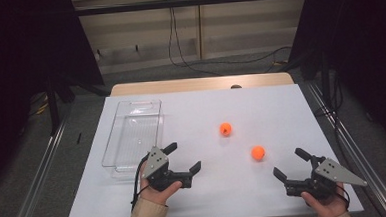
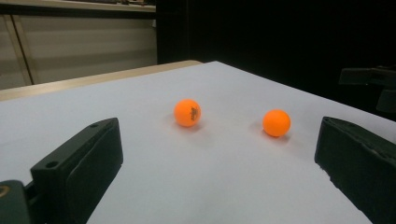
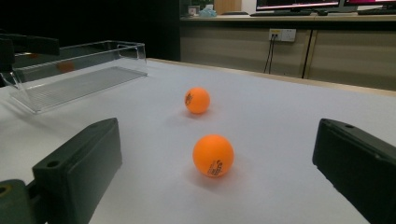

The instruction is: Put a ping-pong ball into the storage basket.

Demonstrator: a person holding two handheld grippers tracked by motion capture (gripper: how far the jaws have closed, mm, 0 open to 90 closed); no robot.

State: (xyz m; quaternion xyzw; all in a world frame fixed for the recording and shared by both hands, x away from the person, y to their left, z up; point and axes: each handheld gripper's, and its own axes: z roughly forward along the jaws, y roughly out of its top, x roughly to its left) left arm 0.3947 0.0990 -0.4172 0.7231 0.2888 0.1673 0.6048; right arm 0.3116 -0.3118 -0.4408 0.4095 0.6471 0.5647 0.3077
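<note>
Your high view looks forward and down from above your side of the table (image 1: 265, 195), taking in its whole top. Your left gripper view sits low at the table's near left, facing right across it. Your right gripper view sits low at the near right, facing left. All three share the two orange balls (image 1: 225, 129) (image 2: 187, 112) (image 3: 197, 100).

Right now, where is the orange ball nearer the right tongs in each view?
High view: the near ball lies right of centre, ahead of the right tongs.
Left gripper view: it is the right-hand ball.
Right gripper view: it is the front ball, between the jaws.
Shared landmark: the other orange ball, beside it in every view.
</note>
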